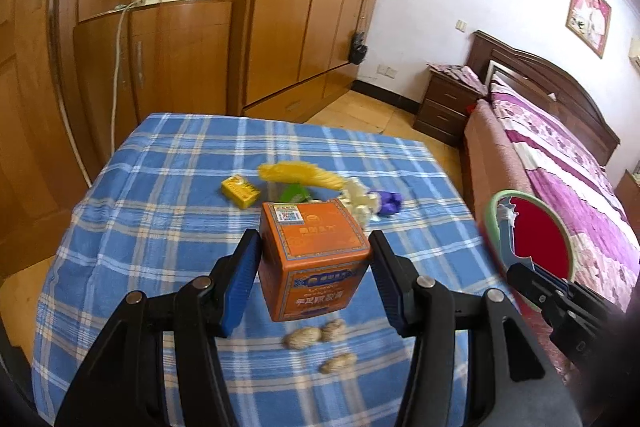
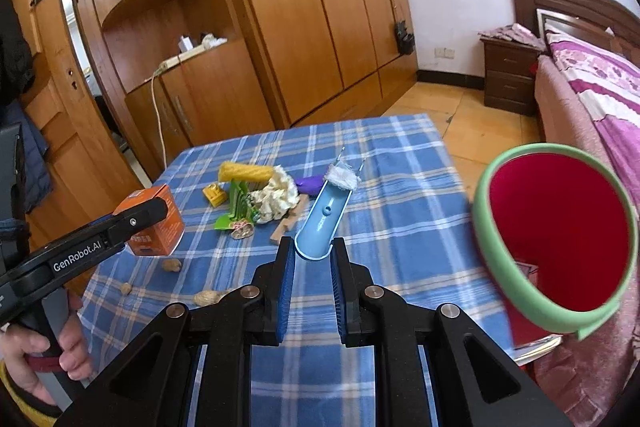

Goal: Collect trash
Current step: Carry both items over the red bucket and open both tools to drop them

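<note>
My left gripper [image 1: 314, 279] is shut on an orange carton [image 1: 314, 259] and holds it above the blue checked table [image 1: 160, 219]; the carton also shows in the right wrist view [image 2: 158, 223]. My right gripper [image 2: 313, 285] is shut on the handle of a light blue brush [image 2: 324, 219] whose white bristles [image 2: 342, 179] point away. A red bin with a green rim [image 2: 556, 243] hangs off the table's right edge; it also shows in the left wrist view [image 1: 536, 239]. A trash pile lies mid-table: yellow corn cob [image 2: 246, 173], crumpled white paper [image 2: 278, 201], green wrapper [image 2: 236, 211], purple scrap [image 2: 310, 183].
Peanut shells [image 1: 316, 337] lie on the cloth below the carton. A small yellow box [image 1: 240, 191] sits near the pile. Wooden wardrobes [image 2: 300, 7] stand behind the table. A bed [image 1: 568, 163] and nightstand [image 1: 444, 107] are on the right.
</note>
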`<state>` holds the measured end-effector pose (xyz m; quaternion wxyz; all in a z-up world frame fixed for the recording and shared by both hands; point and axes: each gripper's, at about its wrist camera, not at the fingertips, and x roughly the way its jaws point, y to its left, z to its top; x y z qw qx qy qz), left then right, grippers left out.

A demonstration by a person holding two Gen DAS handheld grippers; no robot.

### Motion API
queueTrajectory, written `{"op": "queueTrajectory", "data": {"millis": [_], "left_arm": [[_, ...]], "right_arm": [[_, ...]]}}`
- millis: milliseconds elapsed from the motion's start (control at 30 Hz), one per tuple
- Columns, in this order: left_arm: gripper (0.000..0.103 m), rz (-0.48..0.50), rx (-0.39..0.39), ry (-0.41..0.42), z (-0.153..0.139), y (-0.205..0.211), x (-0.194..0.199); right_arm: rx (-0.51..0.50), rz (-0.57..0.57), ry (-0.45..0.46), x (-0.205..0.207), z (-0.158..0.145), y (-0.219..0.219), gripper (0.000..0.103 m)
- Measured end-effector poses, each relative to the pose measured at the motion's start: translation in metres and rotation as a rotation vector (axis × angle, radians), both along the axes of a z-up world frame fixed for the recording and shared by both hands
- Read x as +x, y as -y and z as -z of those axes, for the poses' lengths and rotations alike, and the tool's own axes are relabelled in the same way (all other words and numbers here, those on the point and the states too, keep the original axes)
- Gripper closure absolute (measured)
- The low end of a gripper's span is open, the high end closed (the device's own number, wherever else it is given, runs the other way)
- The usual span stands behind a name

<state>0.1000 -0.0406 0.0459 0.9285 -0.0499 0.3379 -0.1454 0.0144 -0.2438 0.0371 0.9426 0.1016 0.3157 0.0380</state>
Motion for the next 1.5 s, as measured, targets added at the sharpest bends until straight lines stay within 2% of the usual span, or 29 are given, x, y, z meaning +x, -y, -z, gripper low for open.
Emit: {"op": "queueTrajectory", "data": {"millis": [367, 833, 1033, 1200, 1500], "left_arm": [[0.047, 0.15, -0.03, 0.0, -0.017, 0.051, -0.015], [0.047, 0.354, 0.011, 0.023, -0.02, 0.154, -0.015], [0.047, 0.435, 0.046, 0.03, -0.015, 0.198, -0.012], [0.047, 0.489, 0.071, -0.01, 0.0, 0.239, -0.002], [0.047, 0.553, 0.079, -0.052, 0.021, 0.281, 0.009]], "right_arm": [[-0.002, 0.072, 0.047, -0.03, -0.011, 0.043, 0.085], [0.034, 0.194, 0.041, -0.048, -0.001, 0.11, 0.085], [0.059, 0.251, 0.021, -0.05, 0.007, 0.14, 0.085], [0.083, 0.294, 0.003, -0.05, 0.017, 0.163, 0.085], [0.112, 0.354, -0.03, -0.047, 0.035, 0.196, 0.084]]}}
